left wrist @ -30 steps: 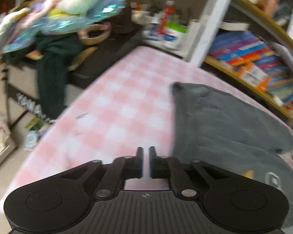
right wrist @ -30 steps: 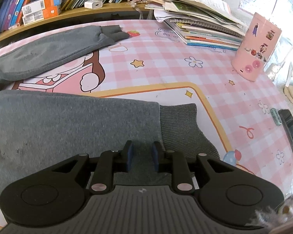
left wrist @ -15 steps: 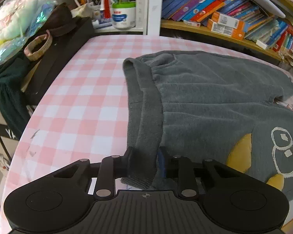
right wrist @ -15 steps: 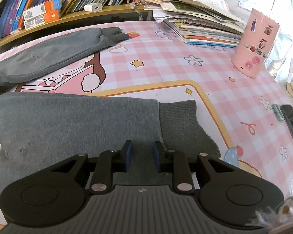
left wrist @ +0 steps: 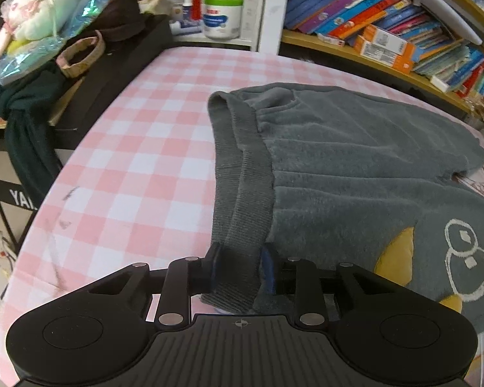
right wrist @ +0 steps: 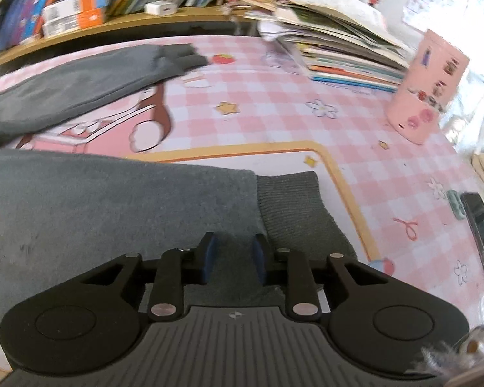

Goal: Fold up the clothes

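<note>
Grey fleece trousers (left wrist: 355, 167) lie flat on the pink checked table. In the left wrist view my left gripper (left wrist: 242, 266) is open, its fingers on either side of the near end of the ribbed waistband (left wrist: 245, 193). In the right wrist view my right gripper (right wrist: 232, 258) is open over the near trouser leg (right wrist: 113, 200), just left of its ribbed cuff (right wrist: 293, 206). The other leg (right wrist: 80, 87) lies farther back, ending in a dark cuff (right wrist: 184, 58).
A bookshelf (left wrist: 387, 32) runs along the table's far edge. A stack of books (right wrist: 332, 48) and a pink cup (right wrist: 426, 87) stand at the right. A dark phone (right wrist: 480, 235) lies at the right edge. A black stand with clutter (left wrist: 80, 48) stands left of the table.
My left gripper swung from the bare table to the waistband and opened around its near end. My right gripper stayed open over the leg and the view has tilted slightly.
</note>
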Demonstrator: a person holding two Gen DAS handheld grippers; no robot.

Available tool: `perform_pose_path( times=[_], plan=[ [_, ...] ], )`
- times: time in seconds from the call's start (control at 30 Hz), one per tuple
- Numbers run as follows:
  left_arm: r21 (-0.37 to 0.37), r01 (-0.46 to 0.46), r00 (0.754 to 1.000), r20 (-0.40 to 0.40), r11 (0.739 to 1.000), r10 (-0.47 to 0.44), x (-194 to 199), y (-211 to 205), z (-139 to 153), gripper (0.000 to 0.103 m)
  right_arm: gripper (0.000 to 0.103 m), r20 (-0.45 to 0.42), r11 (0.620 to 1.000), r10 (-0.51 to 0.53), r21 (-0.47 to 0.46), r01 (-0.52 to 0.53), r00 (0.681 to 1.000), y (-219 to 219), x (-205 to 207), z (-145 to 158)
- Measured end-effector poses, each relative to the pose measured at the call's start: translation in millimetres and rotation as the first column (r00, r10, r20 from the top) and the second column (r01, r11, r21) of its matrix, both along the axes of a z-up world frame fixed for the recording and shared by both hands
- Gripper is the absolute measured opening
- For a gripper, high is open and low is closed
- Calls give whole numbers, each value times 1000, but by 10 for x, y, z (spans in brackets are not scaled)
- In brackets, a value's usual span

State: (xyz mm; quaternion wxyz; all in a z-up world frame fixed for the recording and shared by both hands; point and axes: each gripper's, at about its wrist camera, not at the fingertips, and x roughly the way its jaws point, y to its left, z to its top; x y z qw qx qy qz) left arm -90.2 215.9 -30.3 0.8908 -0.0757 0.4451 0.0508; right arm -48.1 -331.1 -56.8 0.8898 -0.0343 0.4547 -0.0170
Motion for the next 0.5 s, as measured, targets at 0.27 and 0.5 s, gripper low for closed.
perform_pose_path(
  times=[0.27,0.5],
  plan=[
    [-25,-6,1000,11,1000,6,-13,15,-3,30,31,-3,1000,3,-20,-3,1000,96,-51,16],
    [-54,-20,1000,19,998,21,-13,25,-2,32,46,22,1000,-6,-14,7,1000,282,-278,27]
  ],
)
